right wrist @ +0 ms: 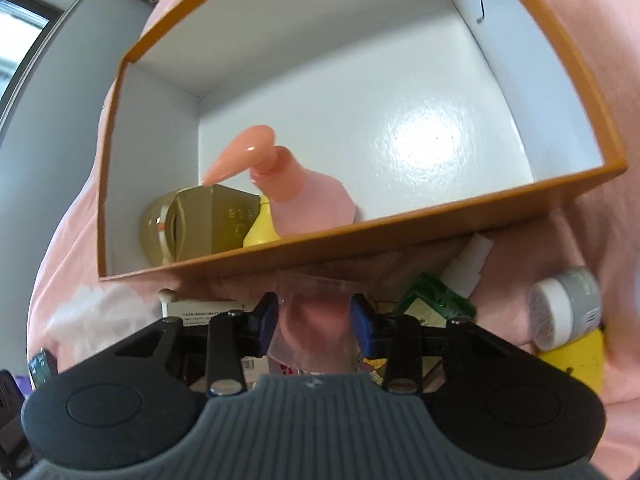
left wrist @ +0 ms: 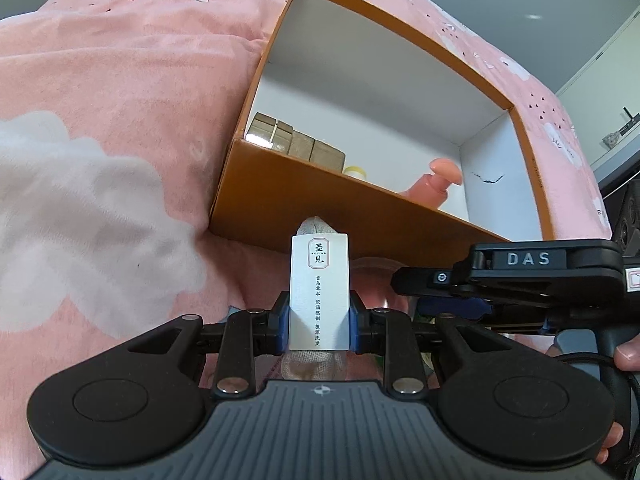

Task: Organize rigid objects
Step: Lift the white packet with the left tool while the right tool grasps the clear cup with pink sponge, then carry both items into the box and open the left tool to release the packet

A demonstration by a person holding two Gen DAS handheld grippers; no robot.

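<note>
My left gripper (left wrist: pixel 319 322) is shut on a white labelled packet (left wrist: pixel 319 292) with gauze wrapping, held just in front of the near wall of an orange box (left wrist: pixel 276 196). The box holds gold-brown cartons (left wrist: pixel 298 146), a yellow item (left wrist: pixel 355 171) and a pink pump bottle (left wrist: pixel 434 184). My right gripper (right wrist: pixel 316 318) is shut on a clear plastic container (right wrist: pixel 316 312) below the box's near wall (right wrist: pixel 360 236). The pump bottle (right wrist: pixel 300 196), a gold carton (right wrist: pixel 212 220) and a yellow item (right wrist: pixel 262 230) show inside.
The box sits on a pink bedspread (left wrist: pixel 120 100). Beside my right gripper lie a white spray bottle (right wrist: pixel 468 264), a green packet (right wrist: pixel 434 298), a grey-white jar (right wrist: pixel 564 308), a yellow object (right wrist: pixel 576 364) and a white carton (right wrist: pixel 208 308). The right gripper body (left wrist: pixel 540 276) shows at right.
</note>
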